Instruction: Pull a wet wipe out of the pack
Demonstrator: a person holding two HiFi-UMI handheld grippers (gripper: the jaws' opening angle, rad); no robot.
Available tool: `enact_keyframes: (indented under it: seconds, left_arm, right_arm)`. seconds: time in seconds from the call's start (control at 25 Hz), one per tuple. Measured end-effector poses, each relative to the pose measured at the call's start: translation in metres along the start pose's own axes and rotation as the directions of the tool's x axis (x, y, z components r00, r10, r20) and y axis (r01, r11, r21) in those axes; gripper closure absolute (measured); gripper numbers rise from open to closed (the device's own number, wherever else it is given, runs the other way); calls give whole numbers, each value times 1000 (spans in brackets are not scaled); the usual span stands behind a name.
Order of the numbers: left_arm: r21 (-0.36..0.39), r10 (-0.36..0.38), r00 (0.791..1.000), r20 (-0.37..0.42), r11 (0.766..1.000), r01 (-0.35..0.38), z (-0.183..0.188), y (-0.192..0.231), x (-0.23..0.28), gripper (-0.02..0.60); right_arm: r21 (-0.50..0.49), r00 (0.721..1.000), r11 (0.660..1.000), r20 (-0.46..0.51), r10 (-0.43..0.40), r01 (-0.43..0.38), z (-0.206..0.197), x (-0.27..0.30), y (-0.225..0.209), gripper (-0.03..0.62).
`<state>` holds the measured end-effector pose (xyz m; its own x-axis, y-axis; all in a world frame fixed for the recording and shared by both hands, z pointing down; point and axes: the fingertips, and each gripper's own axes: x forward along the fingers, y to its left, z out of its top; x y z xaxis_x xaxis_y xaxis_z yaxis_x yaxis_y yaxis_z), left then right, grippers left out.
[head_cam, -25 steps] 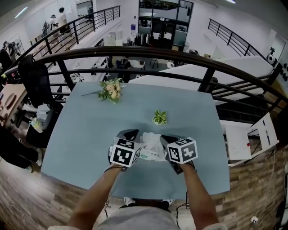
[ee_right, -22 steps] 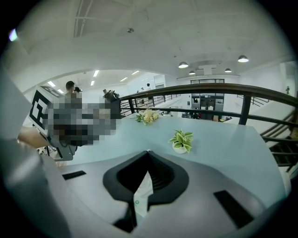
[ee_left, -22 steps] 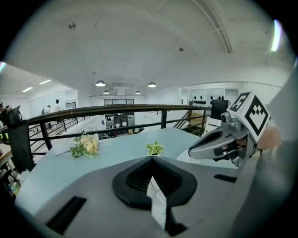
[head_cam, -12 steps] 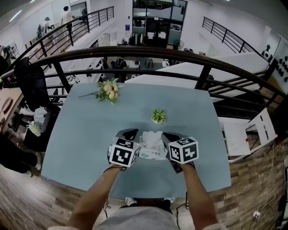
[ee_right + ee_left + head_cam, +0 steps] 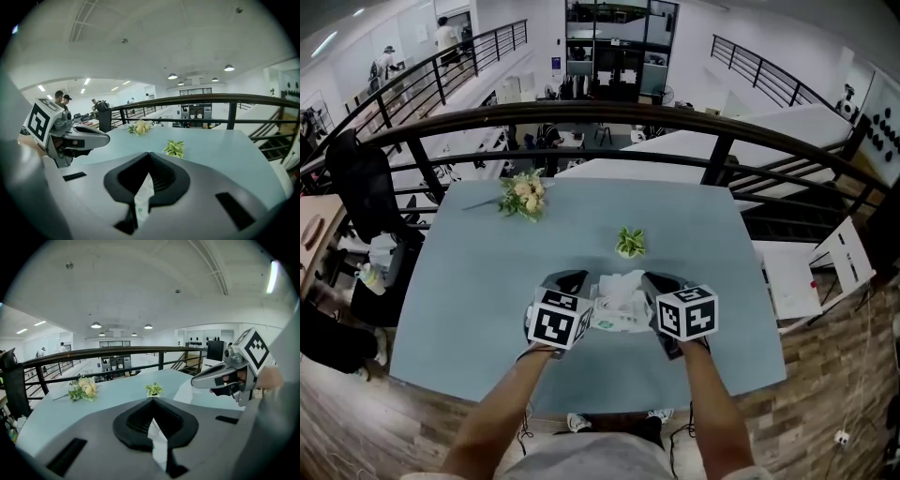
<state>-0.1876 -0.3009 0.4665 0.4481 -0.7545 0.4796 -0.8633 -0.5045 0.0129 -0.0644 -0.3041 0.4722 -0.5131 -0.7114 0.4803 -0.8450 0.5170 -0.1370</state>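
The wet wipe pack (image 5: 614, 319), white with a green print, lies on the blue-grey table (image 5: 478, 281) between my two grippers. A crumpled white wipe (image 5: 623, 284) stands up from its top. My left gripper (image 5: 572, 281) is at the pack's left side. In the left gripper view its jaws (image 5: 153, 420) are closed, with a plain white sheet (image 5: 158, 446) pinched between them that looks like the wipe. My right gripper (image 5: 654, 283) is at the pack's right side, shut (image 5: 149, 173) on a white strip with green print (image 5: 141, 201), the pack's wrapper.
A small potted plant (image 5: 630, 243) stands just beyond the pack. A bunch of flowers (image 5: 525, 194) lies at the far left of the table. A black railing (image 5: 581, 117) runs behind the table, and a white chair (image 5: 825, 272) stands to its right.
Both grippers stay at the pack. The right gripper has tilted slightly, and the wipe's tuft stands a little higher.
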Motion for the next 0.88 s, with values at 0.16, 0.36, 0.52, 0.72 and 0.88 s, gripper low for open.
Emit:
enact_keyframes:
  seconds: [0.16,0.36,0.52,0.72,0.88]
  left_arm:
    - [11,-8,1000,6,1000,8,2,1,-2,584]
    - [14,-16,1000,12,1000,16,3,0,-4,584]
    - [17,-16,1000,22,1000,16,8,2,-4,584]
    - [14,-13,999,33,1000,13,13,6,-5,584]
    - [3,-10,999,40,1000,10,16,11,-5,584]
  right_arm:
    - [13,999,1000,31,-24,24,7,-4,0,589]
    - [32,996,998,72,-54,51,15,-10,-3,589]
    - [40,991,996,106,-84,80,24,-16,-7,589]
    - [40,983,992,136,-120,116,30,-23,-14,589]
    - [52,976,990,166,-142,135,36,-28,-18,589]
